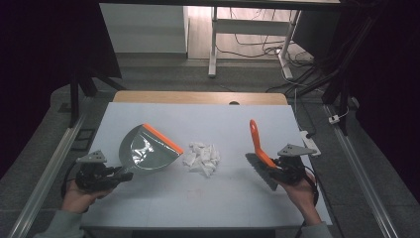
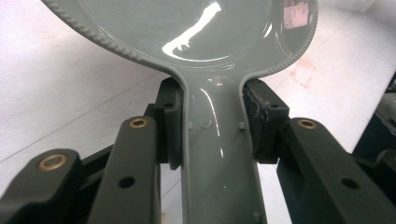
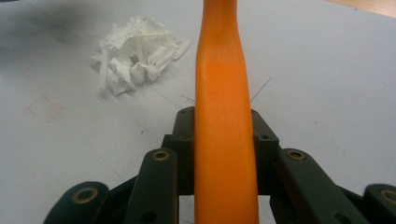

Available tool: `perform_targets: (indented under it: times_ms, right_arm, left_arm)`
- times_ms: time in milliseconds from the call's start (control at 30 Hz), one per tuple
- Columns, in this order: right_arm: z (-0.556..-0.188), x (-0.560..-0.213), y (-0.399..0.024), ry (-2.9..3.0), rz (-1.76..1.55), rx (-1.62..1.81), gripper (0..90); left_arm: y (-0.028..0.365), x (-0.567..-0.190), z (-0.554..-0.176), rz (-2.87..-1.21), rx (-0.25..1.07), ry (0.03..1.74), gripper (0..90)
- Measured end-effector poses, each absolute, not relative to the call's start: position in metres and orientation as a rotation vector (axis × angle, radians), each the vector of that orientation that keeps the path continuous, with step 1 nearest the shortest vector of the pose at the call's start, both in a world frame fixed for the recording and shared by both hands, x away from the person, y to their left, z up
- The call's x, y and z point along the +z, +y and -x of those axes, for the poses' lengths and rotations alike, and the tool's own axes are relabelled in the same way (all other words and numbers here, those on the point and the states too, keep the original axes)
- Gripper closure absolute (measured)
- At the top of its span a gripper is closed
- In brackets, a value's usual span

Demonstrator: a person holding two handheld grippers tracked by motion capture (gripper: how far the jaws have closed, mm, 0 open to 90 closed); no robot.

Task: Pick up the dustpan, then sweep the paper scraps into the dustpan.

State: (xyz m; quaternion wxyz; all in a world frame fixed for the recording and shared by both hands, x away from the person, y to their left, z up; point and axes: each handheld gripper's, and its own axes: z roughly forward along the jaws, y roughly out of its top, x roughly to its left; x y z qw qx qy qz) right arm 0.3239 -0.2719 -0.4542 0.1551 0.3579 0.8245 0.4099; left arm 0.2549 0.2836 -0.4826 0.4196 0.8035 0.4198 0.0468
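Observation:
A grey dustpan (image 1: 144, 150) with an orange lip rests on the white table top (image 1: 198, 193), its mouth toward the paper pile. My left gripper (image 1: 120, 174) is shut on the dustpan's handle (image 2: 217, 154), one pad on each side. A heap of white paper scraps (image 1: 202, 157) lies mid-table between both tools, and it appears again as the paper scraps (image 3: 135, 55) far left of the brush. My right gripper (image 1: 273, 167) is shut on a brush's orange handle (image 3: 224, 135), which sticks up and away; grey bristles (image 1: 261, 171) hang near the table.
Bare table surface lies in front of the paper pile and toward the near edge. A wooden strip (image 1: 198, 97) runs along the far edge. Beyond stand desk legs (image 1: 214, 47) and loose cables on the floor. A white power strip (image 1: 309, 142) sits off the right side.

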Motion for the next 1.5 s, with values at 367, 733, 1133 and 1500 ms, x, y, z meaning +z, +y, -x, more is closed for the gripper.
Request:
perform_targets:
  times_ms: [367,733,1133,1500]
  right_arm:
    - [-0.324,-0.454,-0.271,2.359,-1.021,1.176,70.1]
    - [-0.324,-0.451,-0.269,2.347,-1.016,1.189,70.1]
    - [-0.333,-0.447,-0.249,2.363,-0.994,1.208,70.1]
    - [-0.345,-0.448,-0.225,2.382,-0.981,1.195,70.1]
  left_arm:
    - [0.27,-0.481,-0.252,-2.087,0.074,0.938,61.0]
    - [0.268,-0.482,-0.25,-2.129,0.053,0.909,61.0]
    - [0.267,-0.484,-0.248,-2.179,0.002,0.893,61.0]
    - [0.263,-0.49,-0.249,-2.234,-0.027,0.879,61.0]
